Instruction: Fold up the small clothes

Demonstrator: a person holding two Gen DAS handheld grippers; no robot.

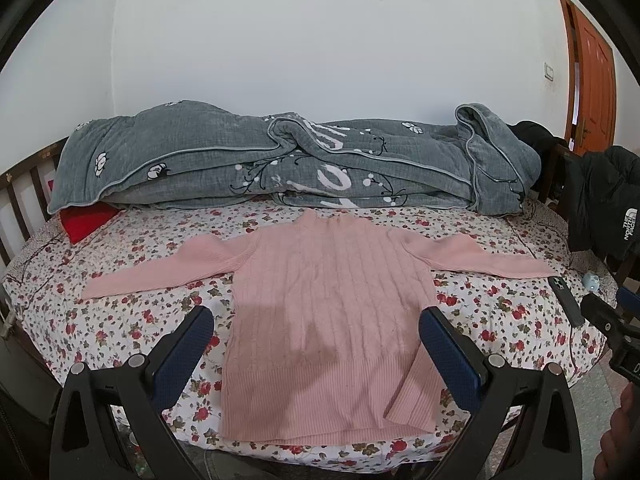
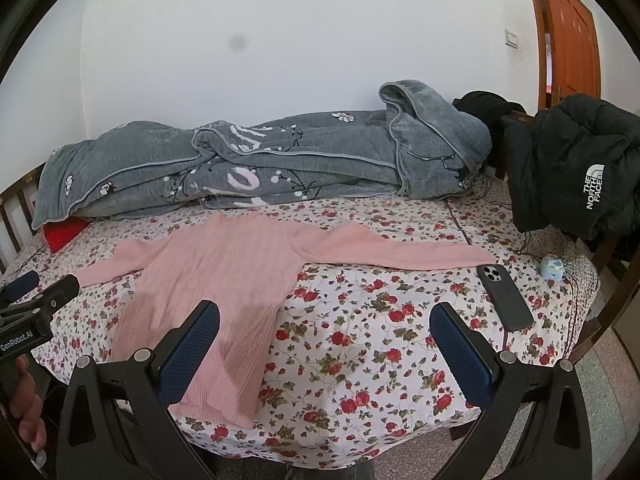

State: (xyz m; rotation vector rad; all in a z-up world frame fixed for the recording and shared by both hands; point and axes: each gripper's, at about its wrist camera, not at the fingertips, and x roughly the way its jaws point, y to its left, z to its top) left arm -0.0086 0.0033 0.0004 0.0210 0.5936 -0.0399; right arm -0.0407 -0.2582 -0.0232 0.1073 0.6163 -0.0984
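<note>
A pink ribbed sweater (image 1: 328, 312) lies flat on the floral bed sheet (image 1: 120, 312), sleeves spread out left and right, hem toward me. Its lower right hem corner is folded. My left gripper (image 1: 316, 328) is open and empty, hovering above the sweater's lower body. In the right wrist view the sweater (image 2: 224, 280) lies to the left. My right gripper (image 2: 324, 328) is open and empty above the sheet (image 2: 360, 320), just right of the sweater's hem. Each gripper shows at the edge of the other's view.
A rolled grey quilt (image 1: 280, 160) lies along the wall behind the sweater. A red item (image 1: 86, 220) pokes out under it. A black phone (image 2: 506, 296) and a small blue object (image 2: 552, 268) lie at the right. A black jacket (image 2: 580, 168) hangs on the bed's end.
</note>
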